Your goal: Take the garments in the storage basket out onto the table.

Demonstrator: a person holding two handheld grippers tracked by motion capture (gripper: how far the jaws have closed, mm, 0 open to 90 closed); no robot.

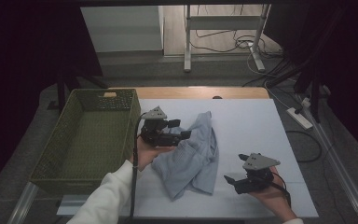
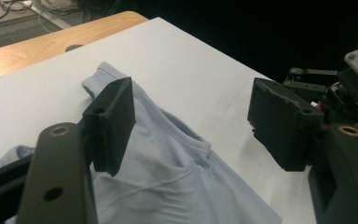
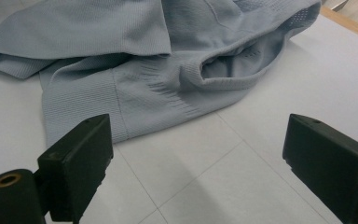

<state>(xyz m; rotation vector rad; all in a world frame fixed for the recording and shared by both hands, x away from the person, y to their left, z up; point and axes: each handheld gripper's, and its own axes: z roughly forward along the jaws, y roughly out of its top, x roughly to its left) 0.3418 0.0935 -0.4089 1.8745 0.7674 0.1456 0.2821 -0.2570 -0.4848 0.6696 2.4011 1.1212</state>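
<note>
On the white table [image 1: 261,126], seen from above, a light blue shirt [image 1: 193,158] lies crumpled in the middle. The left gripper [image 1: 179,129] sits at the shirt's left edge, next to a green basket [image 1: 88,135]. The right gripper [image 1: 233,179] rests near the shirt's lower right.

Looking along the left gripper [image 2: 191,121], its jaws stand wide apart with the shirt [image 2: 177,182] lying below and between them, not pinched.

Looking along the right gripper [image 3: 196,158], its jaws are wide open and hold nothing; the shirt [image 3: 135,56] lies just ahead.
</note>
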